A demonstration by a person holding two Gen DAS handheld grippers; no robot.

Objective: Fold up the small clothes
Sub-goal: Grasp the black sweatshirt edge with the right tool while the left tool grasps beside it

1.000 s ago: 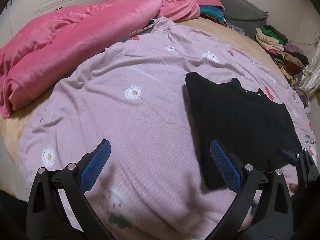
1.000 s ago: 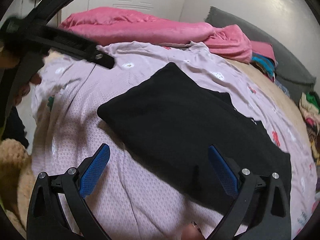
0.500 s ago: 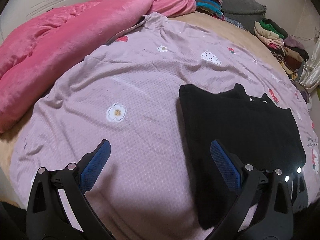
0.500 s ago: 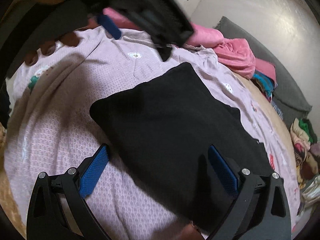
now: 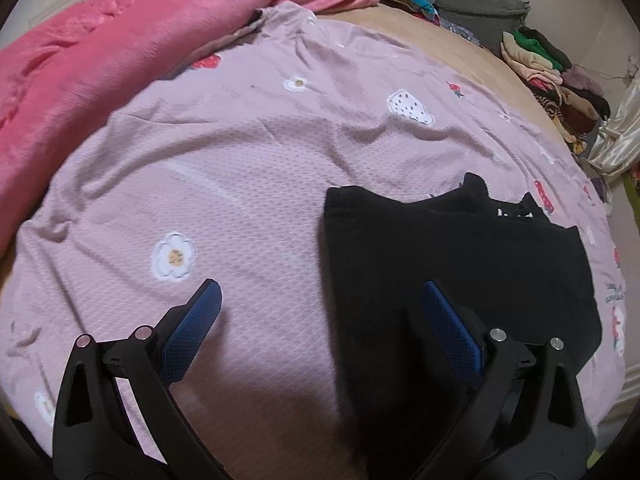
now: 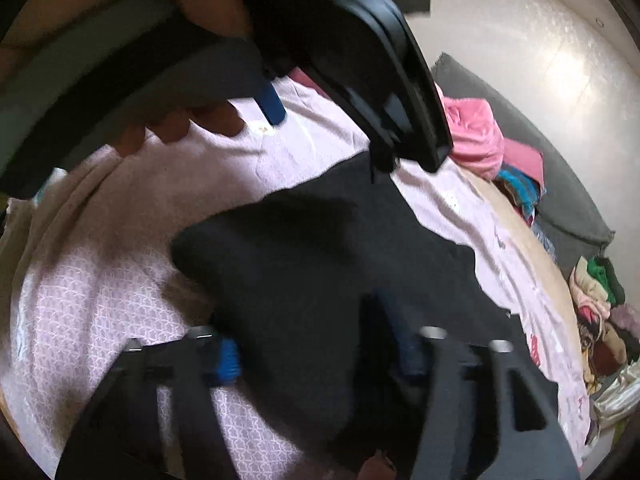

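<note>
A folded black garment (image 5: pixel 452 256) lies flat on the lilac flowered sheet (image 5: pixel 248 160). My left gripper (image 5: pixel 320 312) is open and empty, low over the sheet; its right finger is over the garment's near left edge. In the right wrist view the same black garment (image 6: pixel 328 256) fills the middle. My right gripper (image 6: pixel 316 344) is blurred, its jaws narrower than before, straddling the garment's near edge. The left gripper and hand (image 6: pixel 360 60) cross the top of that view.
A pink blanket (image 5: pixel 120 52) is bunched along the far left of the bed. A grey cushion (image 5: pixel 476 4) and a pile of folded clothes (image 5: pixel 552 68) lie at the far right. A shiny cream cloth (image 5: pixel 616 136) hangs at the right edge.
My left gripper has moved forward and down toward the garment's left edge. My right gripper has dropped onto the garment's near edge and its jaws are closing. The left gripper now looms across the right view.
</note>
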